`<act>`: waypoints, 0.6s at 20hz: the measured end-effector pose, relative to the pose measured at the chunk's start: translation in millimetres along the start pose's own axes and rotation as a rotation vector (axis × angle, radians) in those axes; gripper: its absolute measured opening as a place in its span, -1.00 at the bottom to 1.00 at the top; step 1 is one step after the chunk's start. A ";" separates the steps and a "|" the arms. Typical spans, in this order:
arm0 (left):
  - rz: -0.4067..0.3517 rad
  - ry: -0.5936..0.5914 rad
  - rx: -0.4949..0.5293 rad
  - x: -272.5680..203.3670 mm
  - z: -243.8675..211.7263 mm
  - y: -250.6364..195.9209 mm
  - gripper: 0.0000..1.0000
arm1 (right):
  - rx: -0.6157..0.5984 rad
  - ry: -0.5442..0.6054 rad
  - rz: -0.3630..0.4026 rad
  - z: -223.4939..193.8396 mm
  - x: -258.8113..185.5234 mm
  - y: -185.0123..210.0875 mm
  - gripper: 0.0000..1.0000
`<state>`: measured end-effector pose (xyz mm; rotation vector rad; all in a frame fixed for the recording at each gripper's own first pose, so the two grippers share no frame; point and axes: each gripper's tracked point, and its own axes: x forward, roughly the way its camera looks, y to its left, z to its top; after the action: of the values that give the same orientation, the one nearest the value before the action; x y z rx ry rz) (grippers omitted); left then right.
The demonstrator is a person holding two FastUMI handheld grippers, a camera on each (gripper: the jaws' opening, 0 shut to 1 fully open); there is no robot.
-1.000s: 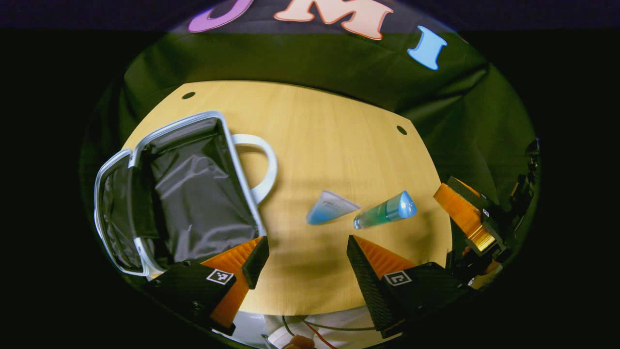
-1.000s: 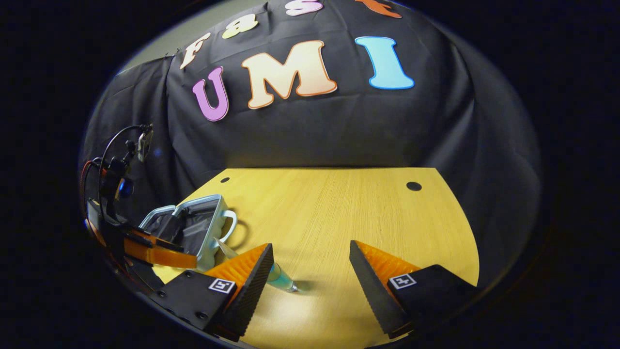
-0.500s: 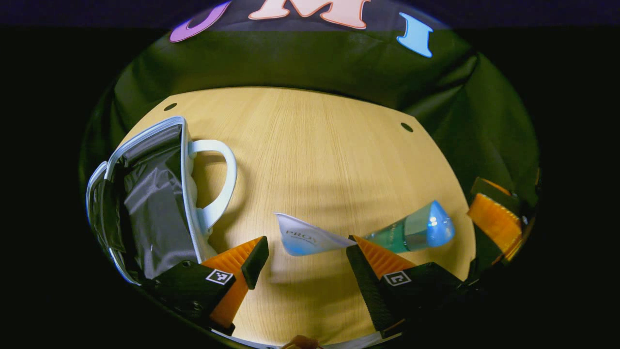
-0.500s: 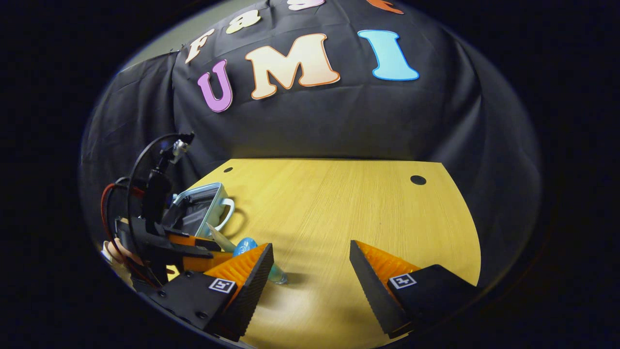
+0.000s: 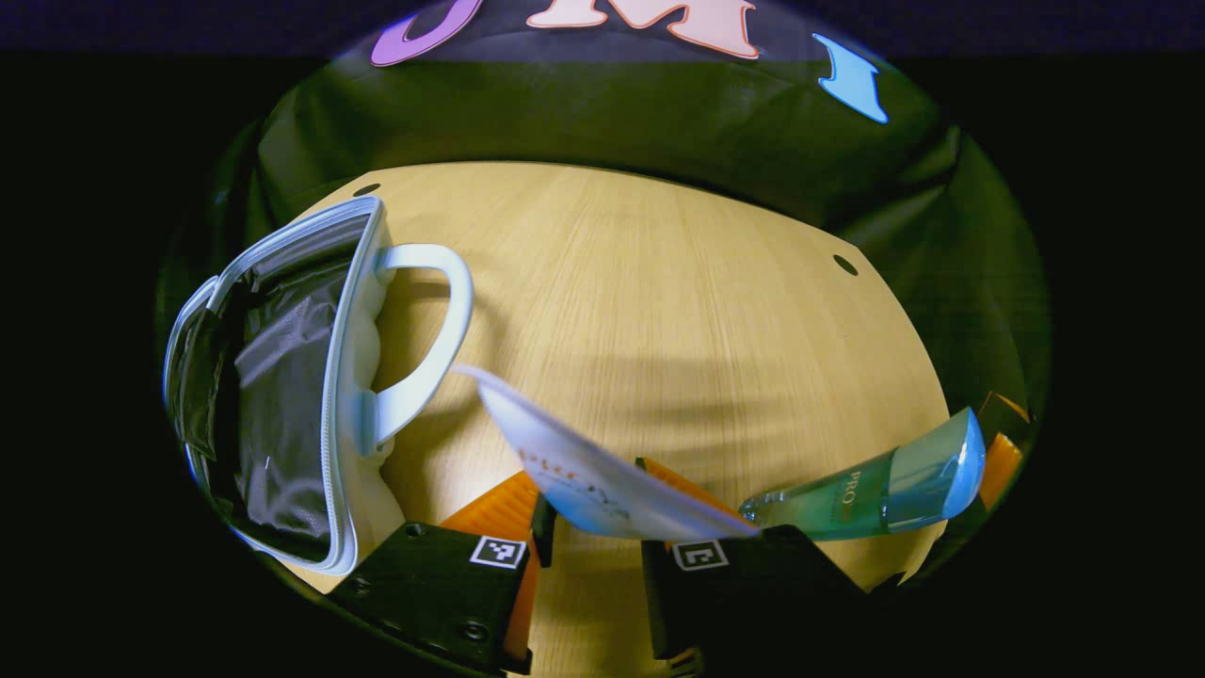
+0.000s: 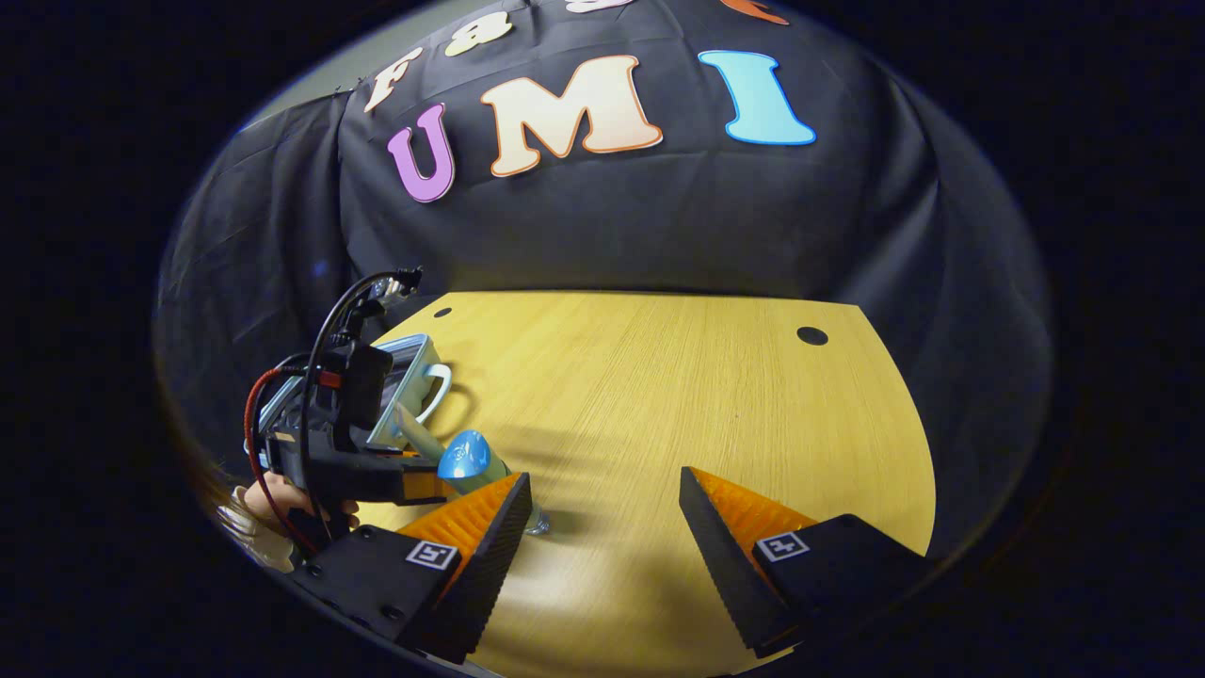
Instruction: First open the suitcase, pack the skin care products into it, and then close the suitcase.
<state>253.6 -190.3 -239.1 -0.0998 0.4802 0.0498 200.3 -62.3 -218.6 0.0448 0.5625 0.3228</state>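
Left gripper point(image 5: 593, 513) has its two fingers drawn in on the lower end of a white-and-blue tube point(image 5: 574, 471), pinching it between them; the tube slants up and away to the gripper's left, its flat crimped end toward the suitcase handle point(image 5: 428, 344). Just to that gripper's right a green bottle point(image 5: 866, 490) with a blue cap lies on its side on the wooden table point(image 5: 659, 311), touching or nearly touching the tube's end. Off to its left stands the open suitcase point(image 5: 273, 395), dark lining exposed.

Right gripper point(image 6: 602, 523) hangs over bare tabletop with its fingers spread wide and nothing between them. To its left, the blue-capped bottle sits just beside its left finger, with the other gripper and a hand point(image 6: 282, 499) beyond.
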 end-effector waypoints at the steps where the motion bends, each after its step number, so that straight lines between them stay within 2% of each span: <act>1: 0.003 0.000 -0.008 -2.0 -0.2 1.2 -0.18 | 0.002 0.005 0.010 -2.2 1.5 2.3 0.97; 4: 0.016 0.001 -0.015 -8.7 1.2 4.2 -0.24 | -0.001 0.022 0.042 -7.7 4.9 7.8 0.97; 8: -0.007 -0.020 -0.028 -38.3 21.8 -5.0 -0.24 | -0.006 0.049 0.081 -16.4 4.7 12.7 0.97; 12: -0.062 -0.037 -0.066 -79.3 52.9 -13.3 -0.26 | -0.023 0.084 0.127 -27.8 9.0 28.9 0.96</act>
<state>208.5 -199.8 -154.5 -0.1782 0.4379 0.0067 184.4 -33.3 -243.0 0.0447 0.6401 0.4562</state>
